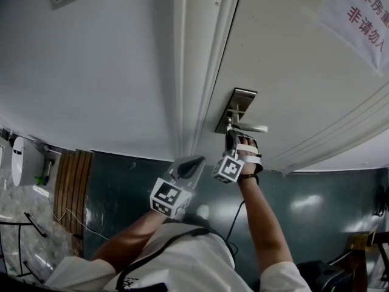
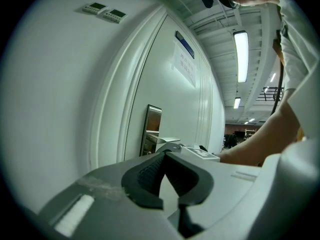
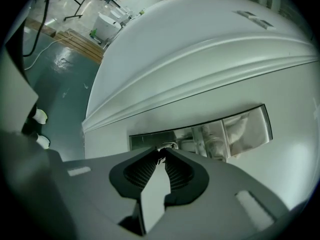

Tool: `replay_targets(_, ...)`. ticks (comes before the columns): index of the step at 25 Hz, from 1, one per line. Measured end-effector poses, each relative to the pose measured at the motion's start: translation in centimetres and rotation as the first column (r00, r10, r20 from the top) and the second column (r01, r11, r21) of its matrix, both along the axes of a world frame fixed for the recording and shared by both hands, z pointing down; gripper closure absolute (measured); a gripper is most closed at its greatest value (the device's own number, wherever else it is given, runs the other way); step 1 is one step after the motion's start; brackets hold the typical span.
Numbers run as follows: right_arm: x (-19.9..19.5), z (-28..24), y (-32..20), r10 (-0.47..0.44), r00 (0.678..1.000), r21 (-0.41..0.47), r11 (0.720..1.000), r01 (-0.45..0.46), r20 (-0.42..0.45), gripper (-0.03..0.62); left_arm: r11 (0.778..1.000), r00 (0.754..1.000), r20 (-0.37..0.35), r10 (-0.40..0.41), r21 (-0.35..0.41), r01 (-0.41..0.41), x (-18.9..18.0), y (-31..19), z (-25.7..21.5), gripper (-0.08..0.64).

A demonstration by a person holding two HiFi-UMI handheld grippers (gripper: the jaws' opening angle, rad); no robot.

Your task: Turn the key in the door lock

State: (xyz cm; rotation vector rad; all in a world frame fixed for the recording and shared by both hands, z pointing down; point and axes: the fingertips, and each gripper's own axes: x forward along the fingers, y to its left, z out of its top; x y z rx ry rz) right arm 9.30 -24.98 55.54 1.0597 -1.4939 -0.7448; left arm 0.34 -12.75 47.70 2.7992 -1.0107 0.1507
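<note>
Up close at a white door (image 1: 292, 59), the right gripper (image 1: 231, 137) is pressed to the brushed-metal lock plate (image 1: 238, 102) just below the lever handle (image 1: 252, 128). Its jaws are drawn almost together and appear to pinch the key (image 3: 167, 146), which sits in the plate, by their very tips. The left gripper (image 1: 188, 166) hangs apart near the door frame, its jaws pressed together on nothing. The hold looks thin. With only the tips on so small a piece of metal, a further twist could probably let the key slide out from between the pads. A pull off the keyhole's line might strain the key in the lock. The handle is close enough above to be knocked by the gripper body. The head view shows both grippers, the handle and a notice (image 1: 364, 17) in red characters, but the right gripper hides the key there. Only the right gripper view shows the key at the jaw tips. The left gripper view alone takes in the door side-on, two wall controllers (image 2: 105, 11) and the lit hall beyond.
</note>
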Motion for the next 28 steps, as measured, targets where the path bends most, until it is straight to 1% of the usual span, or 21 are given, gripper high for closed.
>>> replay_targets(3,0.4,0.9,-0.1,0.017,1.000,-0.001,1.000,-0.017,-0.003,0.532,1.000,1.000,-0.009,0.003,-0.002,-0.003,0.3,0.1,-0.3,0.555)
replay_targets(6,0.4,0.9,-0.1,0.012,1.000,-0.001,1.000,-0.012,-0.003,0.532,1.000,1.000,-0.013,0.002,0.005,-0.002,0.4,0.0,-0.5,0.555)
replay_targets(13,0.3,1.1,-0.1,-0.061,0.991,0.008,0.998,0.062,-0.121,0.529,1.000,1.000,-0.007,0.006,0.001,-0.006,0.8,0.3,-0.3,0.555)
replay_targets(16,0.0,0.5,0.1,-0.087,0.987,0.003,0.996,0.088,-0.134,0.528,1.000,1.000,-0.004,0.009,0.004,-0.009,1.1,0.4,-0.2,0.555)
replay_targets(19,0.4,1.1,0.0,-0.064,0.992,-0.014,0.998,0.063,-0.110,0.521,1.000,1.000,-0.004,0.009,0.005,-0.009,1.4,0.5,-0.3,0.555)
replay_targets(22,0.5,1.3,0.2,-0.051,0.997,-0.040,0.998,0.049,-0.060,0.520,1.000,1.000,-0.001,0.010,0.007,-0.010,1.6,0.5,-0.3,0.555)
replay_targets(26,0.9,1.4,0.4,-0.038,0.999,-0.047,0.998,0.038,0.016,0.471,1.000,1.000,-0.002,0.009,0.005,-0.009,1.8,0.5,-0.4,0.555)
replay_targets(28,1.0,1.1,1.0,-0.029,0.997,-0.060,0.998,0.034,0.072,0.453,1.000,1.000,-0.003,0.009,0.006,-0.009,1.9,0.4,-0.5,0.555)
